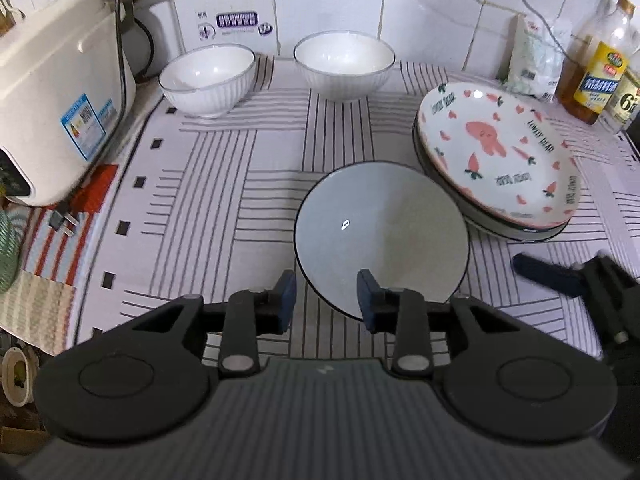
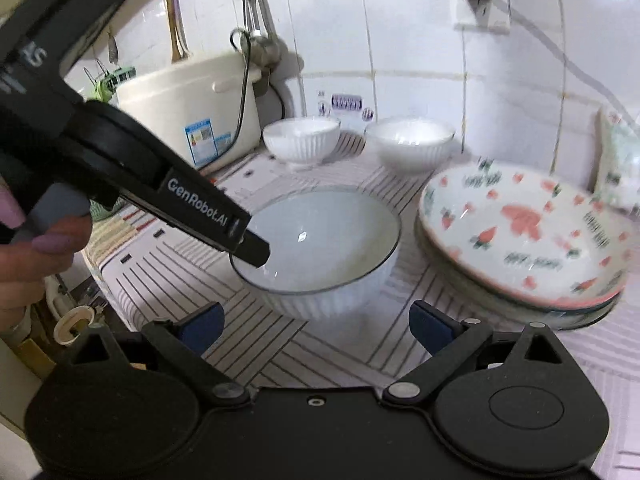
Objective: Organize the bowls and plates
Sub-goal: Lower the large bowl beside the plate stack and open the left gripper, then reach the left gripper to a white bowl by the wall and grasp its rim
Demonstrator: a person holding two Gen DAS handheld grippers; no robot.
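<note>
- I am holding the left gripper [image 1: 326,300] over the near rim of a grey-blue bowl [image 1: 380,232] that is sitting upright on the striped mat [image 1: 200,208]; its blue pads are standing a little apart, one outside the rim and one above the bowl's inside, pinching nothing.
- From the right wrist view, the left gripper's finger [image 2: 252,248] is reaching over the bowl's left rim, and whether it is touching I cannot tell.
- I am keeping the right gripper [image 2: 316,326] spread wide and empty, just short of the bowl's ribbed white wall.
- A stack of plates [image 1: 496,160], topped by one printed with a pink rabbit and carrots, is lying just right of the bowl, seeming to touch it.
- Two white ribbed bowls, left [image 1: 208,78] and right [image 1: 344,64], are standing side by side and apart at the tiled wall.
- A cream rice cooker [image 1: 60,92] is sitting at the left, oil bottles [image 1: 600,60] at the far right.
- A hand [image 2: 36,252] with painted nails is gripping the left tool's handle.
</note>
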